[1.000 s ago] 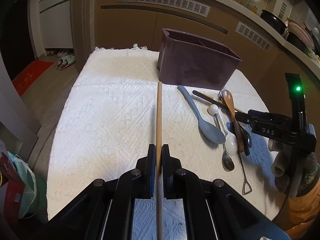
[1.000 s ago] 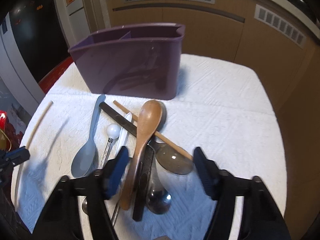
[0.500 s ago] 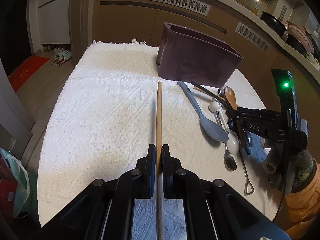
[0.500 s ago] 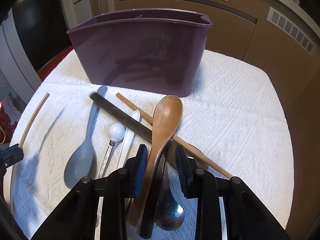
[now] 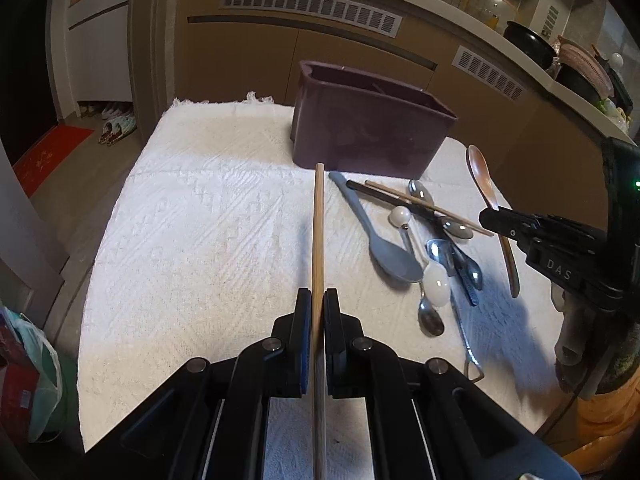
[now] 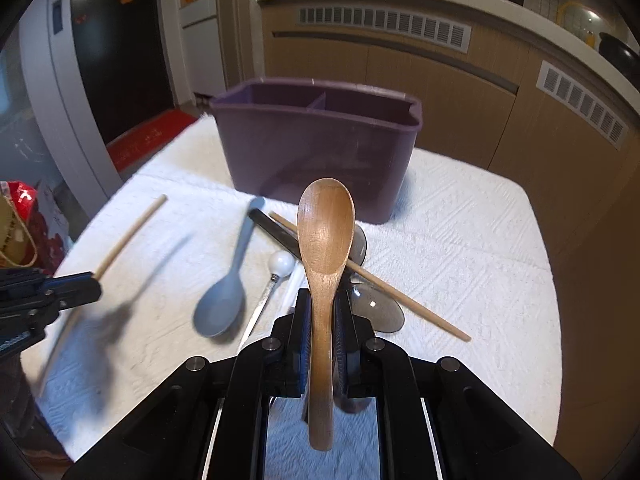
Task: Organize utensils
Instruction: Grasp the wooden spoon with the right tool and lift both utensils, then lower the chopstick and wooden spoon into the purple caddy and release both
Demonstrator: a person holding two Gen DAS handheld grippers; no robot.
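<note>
From the left wrist view, the sorting is looking barely begun: the purple holder near the far edge of the surface is showing no utensil standing up out of it, though its inside is mostly hidden here. The left gripper is pinching a single wooden chopstick tight between its jaws, the stick running forward with its far tip just short of the holder's front wall. A pile is still lying loose toward the right edge: a grey spoon, a white spoon, metal spoons and a second chopstick. The right gripper is carrying the wooden spoon clear above that pile.

From the right wrist view, the right gripper is closing its jaws on the handle of the wooden spoon, the pads pressing its neck, bowl pointing toward the holder. Both visible compartments are looking empty. The holder is standing straight ahead, past the pile, near the far edge. So two utensils are lifted, none appear stowed, and the rest are waiting.
</note>
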